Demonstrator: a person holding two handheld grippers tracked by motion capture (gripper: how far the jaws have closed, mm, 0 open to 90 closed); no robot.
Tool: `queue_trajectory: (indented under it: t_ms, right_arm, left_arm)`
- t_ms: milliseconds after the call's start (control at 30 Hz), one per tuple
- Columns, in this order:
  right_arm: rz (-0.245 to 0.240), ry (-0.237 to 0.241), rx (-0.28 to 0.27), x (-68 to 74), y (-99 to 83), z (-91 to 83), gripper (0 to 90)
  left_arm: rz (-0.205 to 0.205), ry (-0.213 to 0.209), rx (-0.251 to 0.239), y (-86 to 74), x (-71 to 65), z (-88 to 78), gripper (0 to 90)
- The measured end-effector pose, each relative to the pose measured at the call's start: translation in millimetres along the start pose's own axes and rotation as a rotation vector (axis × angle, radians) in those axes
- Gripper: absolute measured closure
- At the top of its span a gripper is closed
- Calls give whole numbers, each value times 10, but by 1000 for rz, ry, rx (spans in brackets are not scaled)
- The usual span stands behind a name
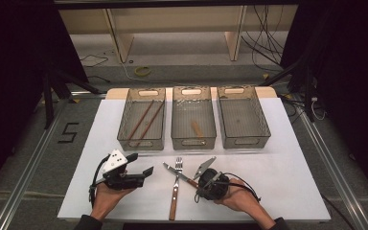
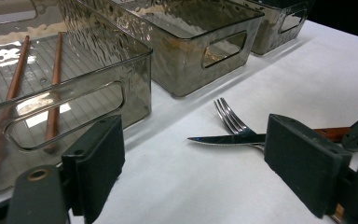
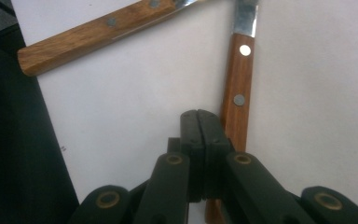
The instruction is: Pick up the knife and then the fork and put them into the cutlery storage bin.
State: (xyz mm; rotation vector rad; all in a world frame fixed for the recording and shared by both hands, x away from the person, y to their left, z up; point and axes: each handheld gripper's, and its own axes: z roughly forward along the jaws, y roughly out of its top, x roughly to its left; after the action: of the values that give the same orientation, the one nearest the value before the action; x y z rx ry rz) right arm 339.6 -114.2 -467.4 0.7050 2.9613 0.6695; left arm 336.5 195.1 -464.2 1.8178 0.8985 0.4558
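Your right claw (image 3: 199,122) is sitting clenched w/ nothing between the pads, touching the knife (image 1: 181,174) handle. The knife is lying across the fork (image 1: 175,189) at 6 o'clock on the desk (image 1: 287,158), crossing it. Your left claw (image 1: 141,165) is resting released at 7 o'clock. Three bins are lining 12 o'clock; the left bin (image 1: 124,125) is holding chopsticks (image 1: 144,120).

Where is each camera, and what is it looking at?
High view: above the table, looking down on three bins; both hands and tongs show.
Left gripper view: rides the left tongs, open, facing the bins.
Right gripper view: rides the right tongs, shut, aimed down at wooden handles.
Shared: the fork and knife.
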Motion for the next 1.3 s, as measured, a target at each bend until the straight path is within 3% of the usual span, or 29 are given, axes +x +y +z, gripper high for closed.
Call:
queue_trajectory:
  t_ms: [100,200,333,400,567,733,967,1133,1300]
  right_arm:
    - [0,3,-3,-2,4,-19,900]
    - [11,10,-39,-17,21,-113,900]
    - [43,-10,-73,-82,40,-232,745]
    - [74,-19,-57,-117,48,-235,578]
    - [104,-13,-7,-176,77,-151,456]
    - [86,-16,38,-162,121,-73,456]
    - [52,-35,83,-136,133,-9,547]
    - [35,-55,89,-144,135,0,634]
    - [15,-73,103,-125,147,6,652]
  left_arm:
    - [1,0,-1,1,-1,-1,195]
    - [-1,-1,0,-1,2,-1,195]
    - [0,0,0,-1,1,-1,195]
    - [1,1,0,-1,0,1,195]
    - [1,2,-1,-1,-1,4,195]
    - [-1,0,0,-1,2,1,195]
    - [0,1,-1,-1,0,2,195]
    - [1,1,-1,-2,-3,7,195]
    - [1,0,-1,-2,-3,8,195]
